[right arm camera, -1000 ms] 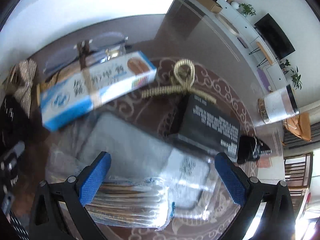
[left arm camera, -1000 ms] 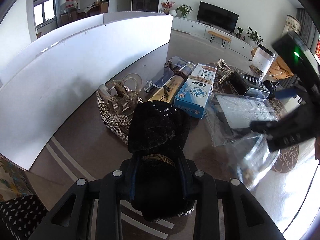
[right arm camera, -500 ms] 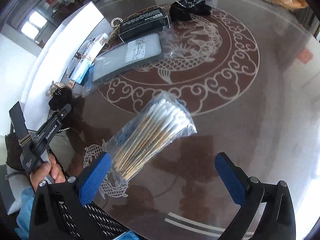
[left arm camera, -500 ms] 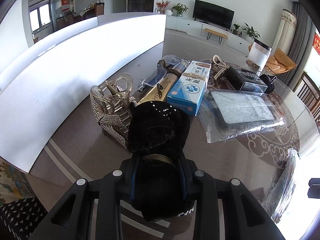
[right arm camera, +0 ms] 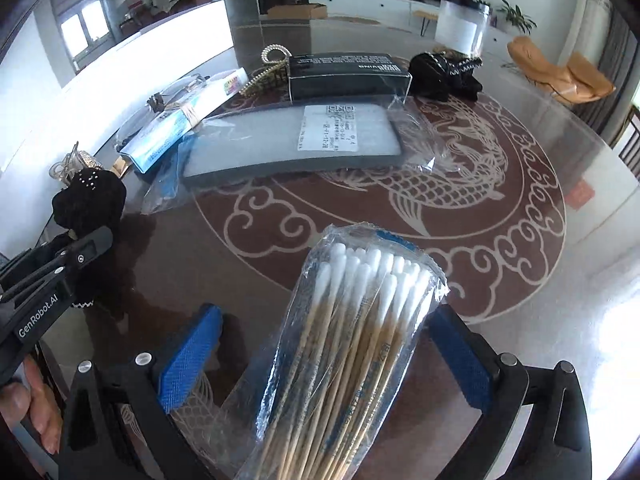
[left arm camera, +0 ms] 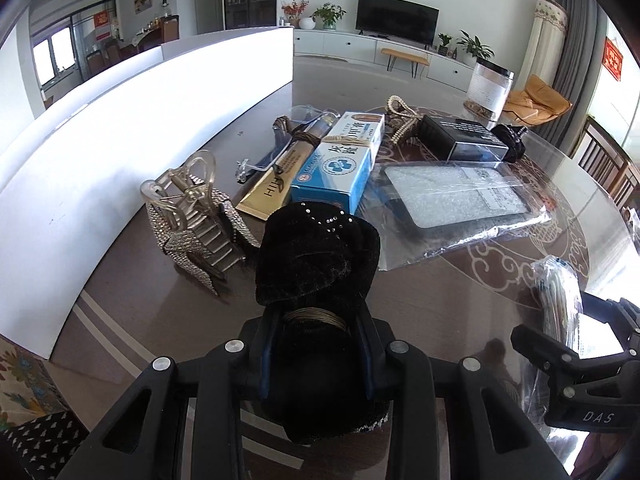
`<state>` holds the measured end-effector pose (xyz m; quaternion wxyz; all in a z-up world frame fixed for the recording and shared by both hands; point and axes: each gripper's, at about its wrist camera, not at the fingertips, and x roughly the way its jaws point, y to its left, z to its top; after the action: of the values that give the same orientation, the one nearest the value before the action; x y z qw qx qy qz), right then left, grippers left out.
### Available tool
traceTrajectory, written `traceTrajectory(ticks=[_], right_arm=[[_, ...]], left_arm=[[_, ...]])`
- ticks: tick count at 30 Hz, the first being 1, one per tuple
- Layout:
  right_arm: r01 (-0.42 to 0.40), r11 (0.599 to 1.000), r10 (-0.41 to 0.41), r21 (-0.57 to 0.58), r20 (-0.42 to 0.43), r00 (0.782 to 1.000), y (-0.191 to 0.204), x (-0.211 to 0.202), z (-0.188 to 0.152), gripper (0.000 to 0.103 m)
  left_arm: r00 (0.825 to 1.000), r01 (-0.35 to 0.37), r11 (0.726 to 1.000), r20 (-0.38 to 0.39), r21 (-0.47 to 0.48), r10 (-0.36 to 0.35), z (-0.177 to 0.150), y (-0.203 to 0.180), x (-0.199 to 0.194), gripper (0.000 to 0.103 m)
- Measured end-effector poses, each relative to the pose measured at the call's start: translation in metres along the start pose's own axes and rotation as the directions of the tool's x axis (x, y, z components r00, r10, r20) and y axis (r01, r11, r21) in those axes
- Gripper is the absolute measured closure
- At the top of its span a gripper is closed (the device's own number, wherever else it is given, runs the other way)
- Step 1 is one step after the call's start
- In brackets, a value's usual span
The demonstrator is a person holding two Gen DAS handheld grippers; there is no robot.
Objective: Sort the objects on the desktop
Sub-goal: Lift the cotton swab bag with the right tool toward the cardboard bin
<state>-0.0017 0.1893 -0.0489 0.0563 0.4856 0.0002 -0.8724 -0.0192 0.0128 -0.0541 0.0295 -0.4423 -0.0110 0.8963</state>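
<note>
My left gripper [left arm camera: 316, 320] is shut on a black velvet hair clip [left arm camera: 316, 252] with small rhinestones, held just above the brown glass table [left arm camera: 460, 280]. The same clip [right arm camera: 90, 200] shows at the left edge of the right wrist view. My right gripper [right arm camera: 324, 344] stands with its jaws wide apart. A clear pack of cotton swabs [right arm camera: 360, 300] lies lengthwise between them, cotton tips pointing away. Neither blue pad [right arm camera: 188, 352] touches the pack where I can see it, and its near end runs out of frame. In the left wrist view the pack [left arm camera: 558, 300] rises from the right gripper [left arm camera: 580, 360].
Beyond the clip lie a rhinestone claw clip [left arm camera: 192, 232], a gold box [left arm camera: 272, 188], a blue-white box [left arm camera: 340, 160], a bagged grey foam pad [right arm camera: 296, 144], a black box [right arm camera: 348, 74] and another black hair piece [right arm camera: 444, 74]. A white board [left arm camera: 120, 120] walls the left side.
The right gripper swung from over the foam pad toward the table's near right and rolled. The swab pack turned from crosswise to lengthwise between its jaws. The left gripper stayed put.
</note>
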Motion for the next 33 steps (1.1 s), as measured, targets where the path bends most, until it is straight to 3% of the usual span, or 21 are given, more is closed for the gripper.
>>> traceTrajectory(ticks=[2, 3, 4, 7, 14, 19, 25, 30, 33], right_arm=[[0.024, 1.0, -0.024, 0.015, 0.038, 0.999, -0.01, -0.007, -0.001, 0.02], [0.015, 1.0, -0.015, 0.012, 0.046, 0.999, -0.015, -0.01, 0.0, 0.047], [-0.009, 1.0, 0.009, 0.016, 0.044, 0.999, -0.018, -0.01, 0.001, 0.065], [-0.019, 1.0, 0.019, 0.006, 0.042, 0.999, -0.024, -0.017, 0.001, 0.067], [-0.068, 0.997, 0.073, -0.047, 0.122, 0.99, -0.012, -0.072, 0.011, 0.067], [-0.118, 0.984, 0.14, -0.137, 0.163, 0.977, 0.021, -0.094, 0.033, 0.067], [-0.247, 0.934, 0.299, -0.259, 0.187, 0.936, 0.1, -0.099, 0.107, 0.067], [-0.398, 0.863, 0.459, -0.31, 0.157, 0.874, 0.2, -0.083, 0.183, 0.067], [-0.475, 0.828, 0.53, -0.297, 0.141, 0.836, 0.26, -0.062, 0.221, 0.067]], left_arm=[[1.0, 0.017, 0.999, -0.001, 0.028, -0.017, -0.001, -0.006, 0.0, 0.071], [1.0, 0.028, 0.999, -0.002, 0.039, -0.028, -0.001, -0.009, -0.001, 0.071], [0.999, 0.04, 0.998, -0.002, 0.046, -0.04, -0.002, -0.011, -0.002, 0.071], [0.997, 0.082, 0.996, 0.001, 0.041, -0.082, -0.003, -0.011, -0.005, 0.072], [0.968, 0.215, 0.977, 0.138, -0.014, -0.211, -0.005, 0.01, -0.059, 0.072], [0.953, 0.206, 0.979, 0.23, -0.007, -0.199, 0.003, 0.04, -0.115, 0.072], [0.954, 0.126, 0.985, 0.287, -0.119, -0.087, 0.06, 0.127, -0.153, 0.072], [0.975, -0.036, 0.979, 0.209, -0.2, 0.078, 0.108, 0.211, -0.132, 0.072], [0.978, -0.122, 0.965, 0.139, -0.233, 0.157, 0.122, 0.255, -0.107, 0.072]])
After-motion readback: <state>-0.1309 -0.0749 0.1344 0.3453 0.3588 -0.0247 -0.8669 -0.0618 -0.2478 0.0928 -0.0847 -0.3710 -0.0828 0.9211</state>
